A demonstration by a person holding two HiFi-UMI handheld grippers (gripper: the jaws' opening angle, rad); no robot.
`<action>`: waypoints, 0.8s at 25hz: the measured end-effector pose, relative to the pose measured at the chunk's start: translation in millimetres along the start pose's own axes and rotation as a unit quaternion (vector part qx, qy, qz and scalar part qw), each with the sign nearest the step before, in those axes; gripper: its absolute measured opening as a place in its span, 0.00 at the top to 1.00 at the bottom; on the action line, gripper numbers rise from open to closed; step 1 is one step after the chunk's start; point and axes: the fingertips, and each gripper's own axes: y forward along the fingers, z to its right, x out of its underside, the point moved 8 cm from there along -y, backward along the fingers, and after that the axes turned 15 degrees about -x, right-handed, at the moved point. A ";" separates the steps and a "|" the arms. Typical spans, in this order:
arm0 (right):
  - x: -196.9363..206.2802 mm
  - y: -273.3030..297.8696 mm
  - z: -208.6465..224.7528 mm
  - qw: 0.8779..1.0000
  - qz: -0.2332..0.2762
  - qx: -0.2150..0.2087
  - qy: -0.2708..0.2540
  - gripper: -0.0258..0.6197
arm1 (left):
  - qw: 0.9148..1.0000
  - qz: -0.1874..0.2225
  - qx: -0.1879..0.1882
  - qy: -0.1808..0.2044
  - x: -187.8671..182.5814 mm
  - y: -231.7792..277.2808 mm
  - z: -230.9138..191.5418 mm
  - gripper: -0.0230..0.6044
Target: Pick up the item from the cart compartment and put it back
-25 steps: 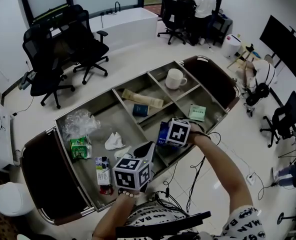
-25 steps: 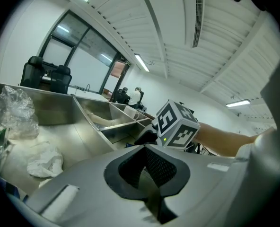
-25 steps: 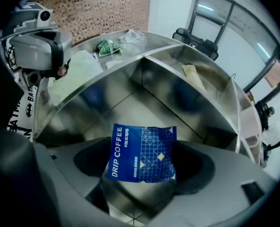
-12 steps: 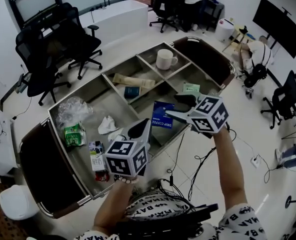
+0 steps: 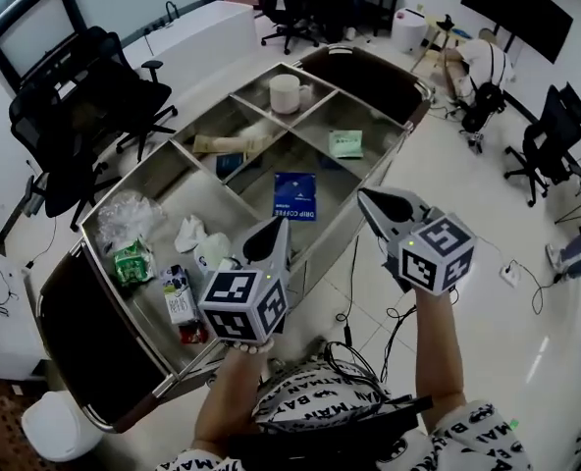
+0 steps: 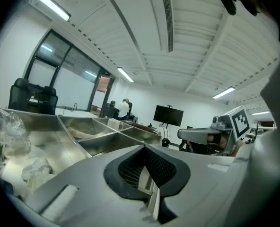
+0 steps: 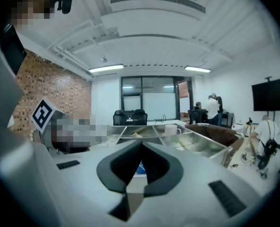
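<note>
A blue drip coffee packet point(image 5: 295, 195) lies flat in the middle compartment of the steel cart point(image 5: 371, 175). My right gripper point(image 5: 367, 197) is shut and empty, held outside the cart's near rim, to the right of the packet. In the right gripper view the jaws point(image 7: 141, 146) meet, with a sliver of the blue packet point(image 7: 138, 168) showing beyond them. My left gripper point(image 5: 278, 227) is shut and empty too, hovering over the near rim by the left compartment; in the left gripper view point(image 6: 144, 150) nothing lies between its pads.
Other compartments hold a white mug point(image 5: 287, 93), a green packet point(image 5: 346, 143), a brown packet point(image 5: 234, 143), a plastic bag point(image 5: 124, 219), a green carton point(image 5: 132, 261), a milk carton point(image 5: 178, 297) and crumpled tissue point(image 5: 190, 234). Cables point(image 5: 349, 312) trail on the floor; office chairs point(image 5: 75, 116) stand behind.
The right gripper let go of the blue packet in the middle compartment, pulled back out of the cart to the right, and its jaws went from open to shut. The left gripper barely moved.
</note>
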 end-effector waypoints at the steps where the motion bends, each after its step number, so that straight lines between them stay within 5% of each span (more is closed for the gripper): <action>1: 6.7 -8.6 -3.3 1.000 0.016 0.016 0.010 0.95 | 1.000 0.006 0.002 0.010 1.4 -1.8 5.0 0.96; 4: 29.9 -28.1 -13.7 0.996 0.052 0.068 0.033 0.95 | 1.000 0.015 0.016 0.020 5.9 -6.3 17.7 0.96; 9: 65.2 -39.7 -29.5 0.990 0.042 0.122 0.054 0.95 | 0.999 0.002 0.041 0.022 17.9 -8.0 33.7 0.96; 20: 71.3 -49.4 -51.0 0.989 0.044 0.129 0.063 0.95 | 0.998 -0.005 0.060 0.023 27.2 -15.2 48.7 0.96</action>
